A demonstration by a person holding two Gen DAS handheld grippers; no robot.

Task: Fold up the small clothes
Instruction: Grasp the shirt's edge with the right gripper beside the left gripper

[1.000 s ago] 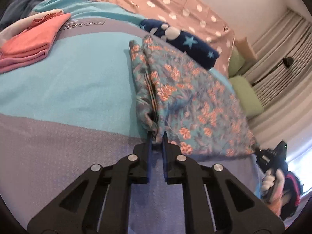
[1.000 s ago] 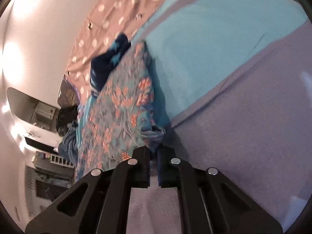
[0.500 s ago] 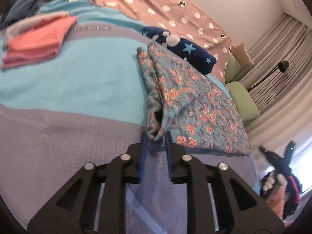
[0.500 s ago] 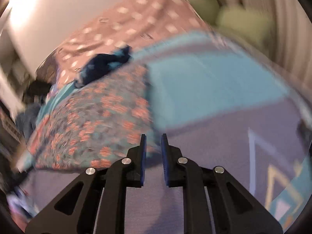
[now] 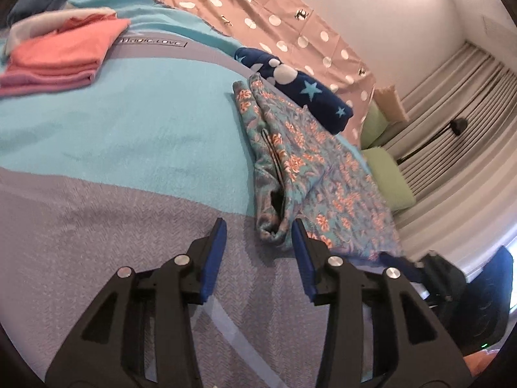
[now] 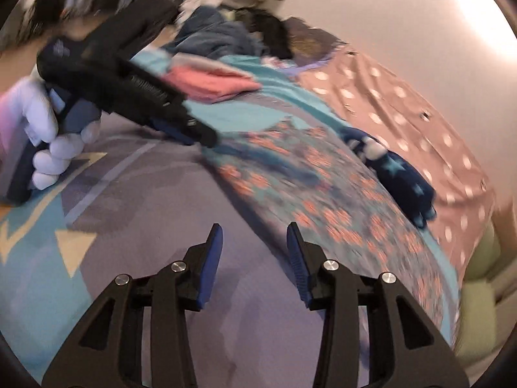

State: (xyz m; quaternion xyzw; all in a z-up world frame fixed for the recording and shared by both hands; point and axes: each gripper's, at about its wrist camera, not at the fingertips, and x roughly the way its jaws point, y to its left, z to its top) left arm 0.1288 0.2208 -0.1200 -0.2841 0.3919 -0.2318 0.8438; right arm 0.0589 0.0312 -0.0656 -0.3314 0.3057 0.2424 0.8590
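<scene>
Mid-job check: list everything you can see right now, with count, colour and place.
floral garment: one, teal with orange flowers, folded lengthwise on the bed ahead of both grippers
navy garment: one, dark blue with stars and white dots, folded beside the floral garment's far edge
folded stack: one pile, coral and pink, far left on the bed
bedspread: one, turquoise and grey bands
polka-dot sheet: one, brown with white dots, by the wall
cushions: two, green, beside the curtains
curtains: beige, right side
left gripper: open, at the floral garment's near corner
right gripper: open, empty, above the bedspread
</scene>
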